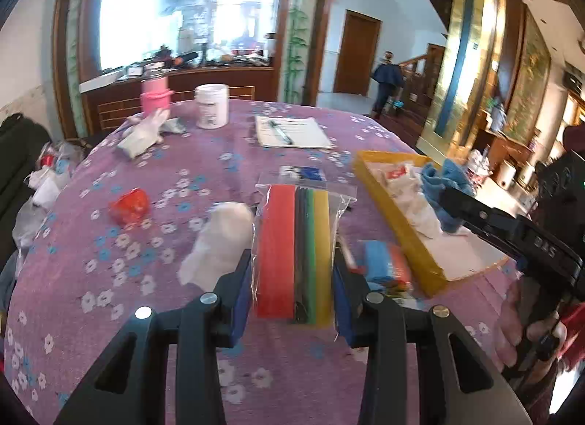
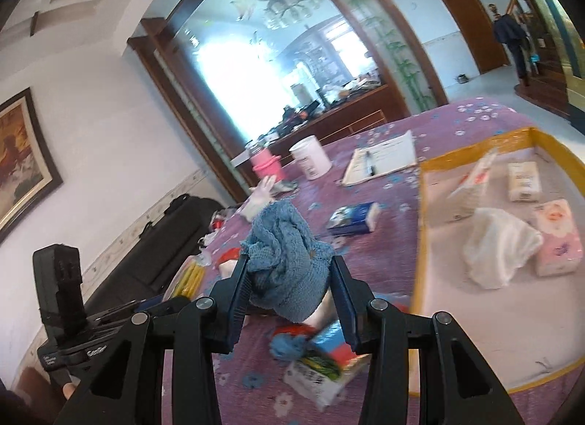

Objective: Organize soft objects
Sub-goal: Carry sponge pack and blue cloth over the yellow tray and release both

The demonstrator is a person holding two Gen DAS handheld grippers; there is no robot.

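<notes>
My left gripper (image 1: 292, 278) is shut on a clear bag of coloured sponge strips (image 1: 296, 245), red, black, green and yellow, held just above the purple flowered tablecloth (image 1: 146, 205). My right gripper (image 2: 289, 282) is shut on a blue knitted cloth (image 2: 285, 253), held above the table left of the yellow-rimmed tray (image 2: 420, 242); the cloth (image 1: 444, 183) also shows in the left wrist view over the tray (image 1: 402, 238). The tray holds a white plastic bag (image 2: 497, 245) and tissue packs (image 2: 559, 238).
On the table lie a white cloth wad (image 1: 219, 242), a red item (image 1: 129, 205), a blue tissue pack (image 2: 353, 218), a colourful packet (image 2: 325, 363), white gloves (image 1: 142, 134), a pink jar (image 1: 155, 94), a white tub (image 1: 212, 105) and a notepad with pen (image 1: 292, 132).
</notes>
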